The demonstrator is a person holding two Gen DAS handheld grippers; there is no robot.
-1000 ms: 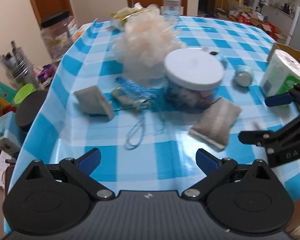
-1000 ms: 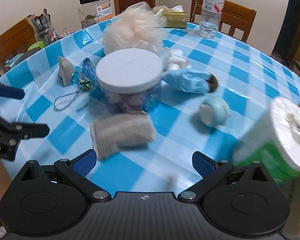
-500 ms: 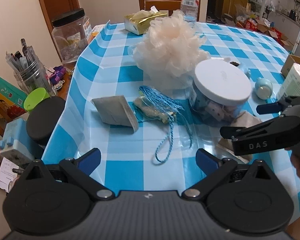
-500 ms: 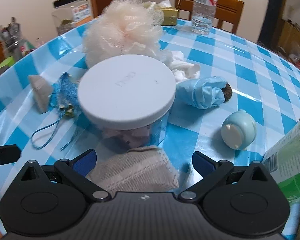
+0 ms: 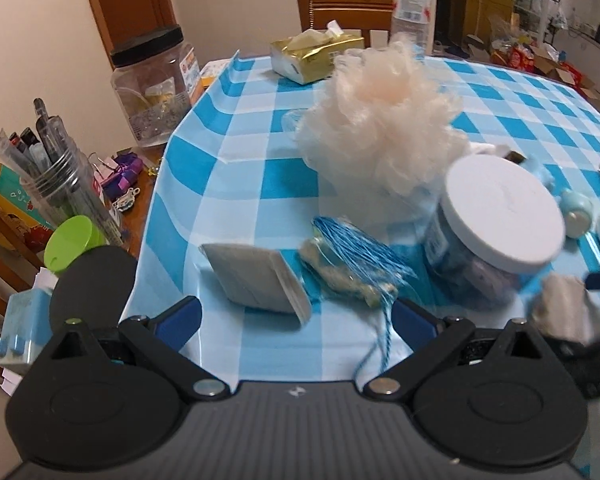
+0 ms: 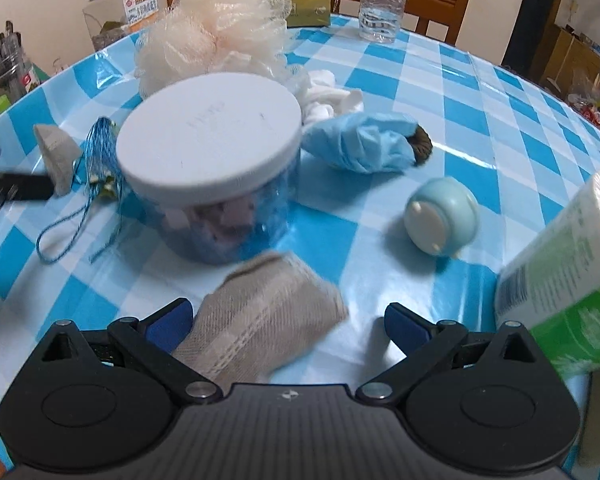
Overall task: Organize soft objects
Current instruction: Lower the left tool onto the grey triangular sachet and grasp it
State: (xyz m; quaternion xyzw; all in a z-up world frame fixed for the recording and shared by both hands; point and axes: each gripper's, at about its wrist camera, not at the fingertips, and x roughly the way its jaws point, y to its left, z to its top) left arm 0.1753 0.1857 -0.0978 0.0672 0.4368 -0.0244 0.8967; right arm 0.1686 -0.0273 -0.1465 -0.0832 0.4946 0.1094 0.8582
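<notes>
A folded beige cloth (image 6: 264, 316) lies between the open fingers of my right gripper (image 6: 290, 322), nearer the left finger; it also shows blurred in the left wrist view (image 5: 564, 312). A second folded grey cloth (image 5: 260, 280) lies just ahead of my open, empty left gripper (image 5: 296, 326). A peach bath pouf (image 5: 384, 140) sits behind a clear jar with a white lid (image 6: 212, 148). A blue string tassel (image 5: 356, 264), a crumpled blue glove (image 6: 360, 144) and white cotton bits (image 6: 328, 100) lie around the jar.
A checked blue tablecloth (image 6: 480, 92) covers the table. A paper roll in green wrap (image 6: 568, 280) stands at right, a small blue round container (image 6: 444, 216) beside it. A tissue box (image 5: 316, 56), water bottle (image 6: 384, 0), plastic jar (image 5: 152, 84) and pen cup (image 5: 56, 184) stand at the edges.
My right gripper has moved forward so the beige cloth now lies between its fingers. My left gripper has moved closer to the grey cloth.
</notes>
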